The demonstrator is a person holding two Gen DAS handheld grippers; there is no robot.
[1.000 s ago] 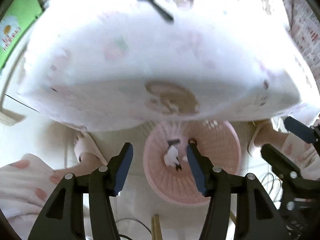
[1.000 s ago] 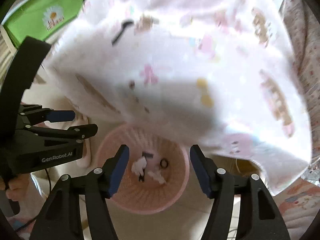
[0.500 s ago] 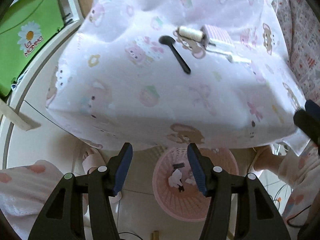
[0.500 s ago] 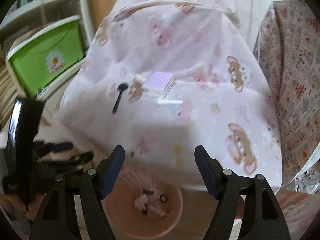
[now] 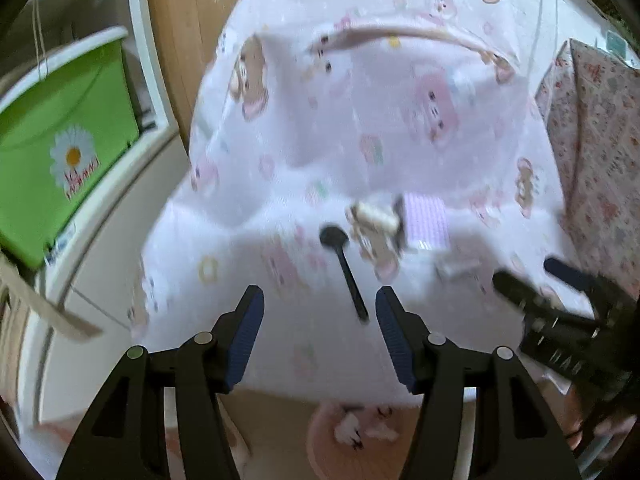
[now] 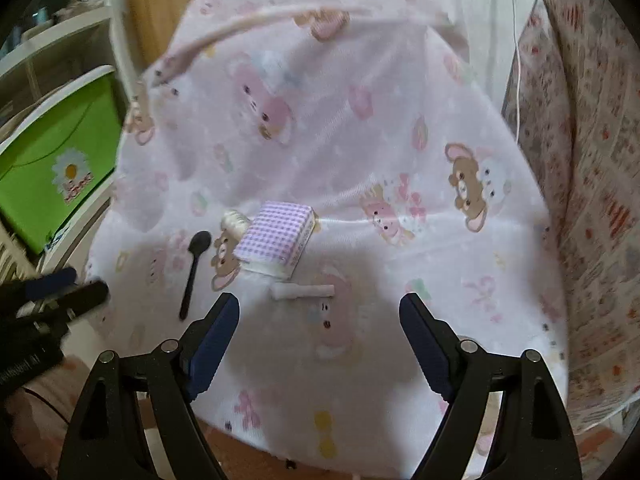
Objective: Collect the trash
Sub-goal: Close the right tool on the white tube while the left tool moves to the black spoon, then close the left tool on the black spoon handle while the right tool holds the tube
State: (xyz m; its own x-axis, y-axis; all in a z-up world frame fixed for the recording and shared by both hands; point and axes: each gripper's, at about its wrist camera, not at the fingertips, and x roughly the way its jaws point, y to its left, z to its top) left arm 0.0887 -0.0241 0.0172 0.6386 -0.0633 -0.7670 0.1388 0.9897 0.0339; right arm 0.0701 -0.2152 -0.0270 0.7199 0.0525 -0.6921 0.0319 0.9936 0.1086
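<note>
A black spoon (image 6: 195, 270) lies on the pink cloth (image 6: 400, 120), just left of a checked packet (image 6: 276, 242). A white roll (image 6: 302, 291) lies just in front of the packet; a pale spool (image 6: 236, 220) touches its far-left corner. The left gripper (image 5: 318, 334) hangs spread above the spoon handle, holding nothing. The right gripper (image 6: 318, 344) is spread, empty, near the roll. The pink bin (image 5: 360, 440) is mostly hidden under the cloth edge; its contents are blurred. A green box (image 5: 60, 152) stands left of the cloth.
</note>
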